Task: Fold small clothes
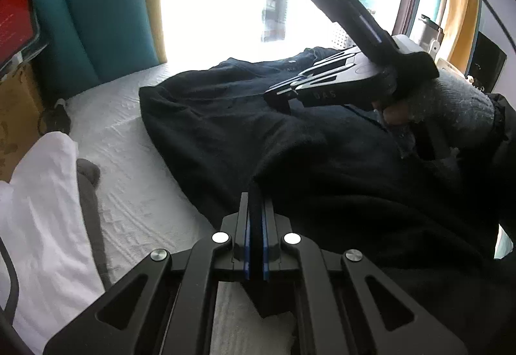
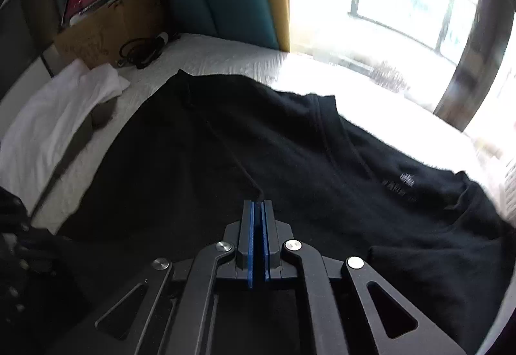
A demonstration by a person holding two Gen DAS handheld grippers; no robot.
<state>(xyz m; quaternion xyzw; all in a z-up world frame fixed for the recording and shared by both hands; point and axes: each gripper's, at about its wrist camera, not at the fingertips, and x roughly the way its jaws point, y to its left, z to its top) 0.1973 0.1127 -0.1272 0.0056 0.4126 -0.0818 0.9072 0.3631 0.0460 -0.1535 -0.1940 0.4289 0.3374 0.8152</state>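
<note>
Left wrist view: left hand-held gripper (image 1: 256, 193) clenched on a fold of the black knit garment (image 1: 225, 116) spread on the white textured bed (image 1: 129, 161). Right hand-held gripper (image 2: 257, 203) pinches the same cloth. White folded cloth (image 1: 42, 193) lies beside.

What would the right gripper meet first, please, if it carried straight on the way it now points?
Most likely the black garment directly beyond the right gripper, with the white bed surface underneath; depth is unclear.
</note>
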